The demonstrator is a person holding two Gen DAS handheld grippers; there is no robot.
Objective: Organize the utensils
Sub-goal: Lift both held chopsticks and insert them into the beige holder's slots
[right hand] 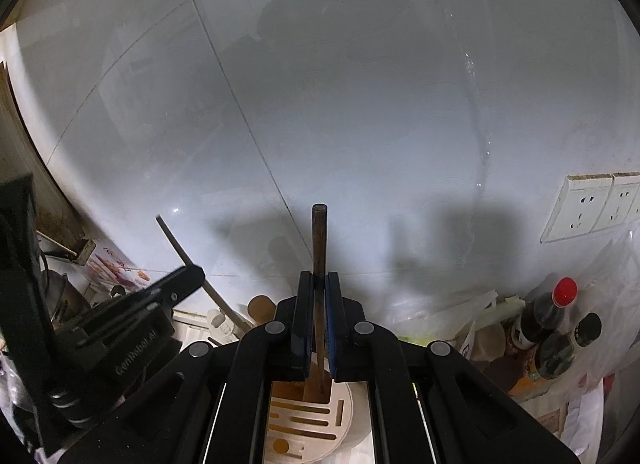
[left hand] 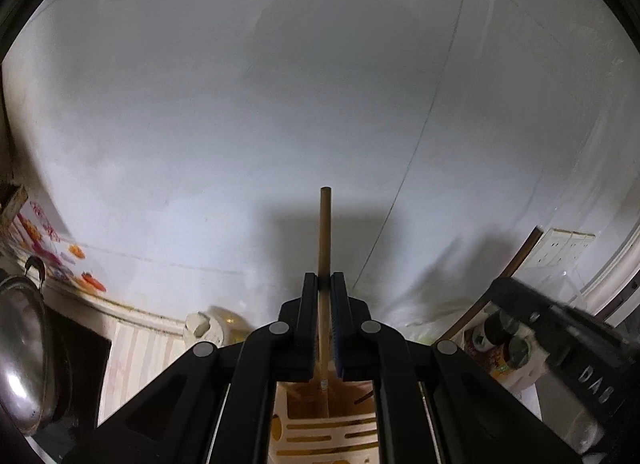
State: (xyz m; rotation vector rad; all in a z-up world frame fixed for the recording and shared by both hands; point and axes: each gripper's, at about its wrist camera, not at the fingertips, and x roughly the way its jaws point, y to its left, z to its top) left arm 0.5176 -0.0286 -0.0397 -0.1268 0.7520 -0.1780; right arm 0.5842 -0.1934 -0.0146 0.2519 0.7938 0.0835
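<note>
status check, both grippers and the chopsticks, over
Left gripper shut on light chopstick. Right gripper shut on dark chopstick. Both upright over slotted holder. Nothing blocking.

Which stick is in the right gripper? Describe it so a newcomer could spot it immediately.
Start at the pale tiled wall with the white sockets, then drop to the round slotted utensil holder on the counter. Standing upright above it, clamped in the right gripper, is the dark chopstick. It is dark brown, while the left gripper pinches a lighter, tan chopstick.
</note>
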